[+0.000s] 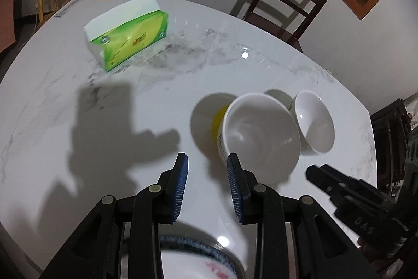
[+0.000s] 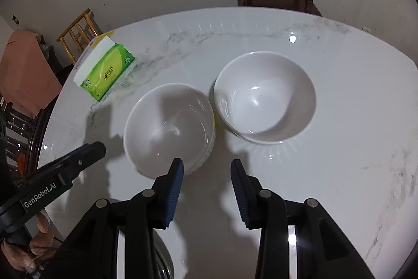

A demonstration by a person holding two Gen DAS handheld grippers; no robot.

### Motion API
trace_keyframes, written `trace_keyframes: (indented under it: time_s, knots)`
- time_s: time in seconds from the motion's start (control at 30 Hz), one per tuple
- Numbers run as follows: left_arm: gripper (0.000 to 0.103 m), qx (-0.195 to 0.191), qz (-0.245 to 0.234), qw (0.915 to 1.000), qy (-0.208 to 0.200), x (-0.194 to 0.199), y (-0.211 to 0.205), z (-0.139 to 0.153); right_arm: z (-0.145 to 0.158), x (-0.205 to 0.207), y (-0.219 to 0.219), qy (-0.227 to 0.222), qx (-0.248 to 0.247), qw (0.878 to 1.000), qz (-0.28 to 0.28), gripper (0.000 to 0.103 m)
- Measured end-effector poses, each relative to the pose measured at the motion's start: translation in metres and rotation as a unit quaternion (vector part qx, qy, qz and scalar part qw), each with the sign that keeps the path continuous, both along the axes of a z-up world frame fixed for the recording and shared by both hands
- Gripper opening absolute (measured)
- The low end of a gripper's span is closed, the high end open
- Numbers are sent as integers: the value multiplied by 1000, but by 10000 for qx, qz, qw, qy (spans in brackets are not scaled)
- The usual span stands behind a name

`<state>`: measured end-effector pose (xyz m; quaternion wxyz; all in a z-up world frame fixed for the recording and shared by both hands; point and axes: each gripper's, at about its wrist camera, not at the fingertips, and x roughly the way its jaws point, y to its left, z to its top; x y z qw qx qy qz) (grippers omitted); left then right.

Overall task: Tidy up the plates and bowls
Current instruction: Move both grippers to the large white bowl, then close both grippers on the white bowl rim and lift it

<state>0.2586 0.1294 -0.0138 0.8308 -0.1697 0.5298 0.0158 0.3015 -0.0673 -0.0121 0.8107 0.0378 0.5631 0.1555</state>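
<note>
Marble top: white, grey-veined table (image 2: 339,122); we see two white bowls on it, side by side and nearly touching.
Left-hand bowl (image 2: 169,127): yellow print on its outer wall; it lies just beyond the left finger of our right gripper (image 2: 206,187), whose tip overlaps its near rim in view.
Right-hand bowl (image 2: 263,96): plain white, upright, further off, beyond the gap between the fingers.
Right gripper state: jaws apart, nothing between the pads, bare table in the gap.
Left gripper (image 1: 207,190): also released and empty; the printed bowl (image 1: 258,132) sits just past its right finger.
Near edge: a blue-patterned dish (image 1: 198,258), partly hidden below the left gripper; type unclear.
Why so placed: we judge both grippers point steeply down over the bowls for a rim pinch, likely to nest one bowl in the other.
Off-task: green tissue box (image 1: 128,39), well apart.
</note>
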Motion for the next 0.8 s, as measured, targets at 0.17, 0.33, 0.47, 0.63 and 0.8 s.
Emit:
trace_keyframes:
  time_s: [0.17,0.33,0.47,0.63,0.8]
  knots:
    - [27,67,-107,9998,150,20,-9,-17,-17,13,4,125,-14,9999,-22,38]
    - [23,107,-195,9993,286,31,-16,-36,-31,24,9,237,47,9997,-15,27]
    - [16,4,-249,9993,293,36,-19,-44,-37,28,12,293,178,9994,37,20]
    - [11,5,-311,9992,251,38,-23,-44,-37,28,13,284,180,9994,54,18]
    - [11,-15,-347,9988,359,30,-26,-43,-37,21,8,426,194,9989,51,17]
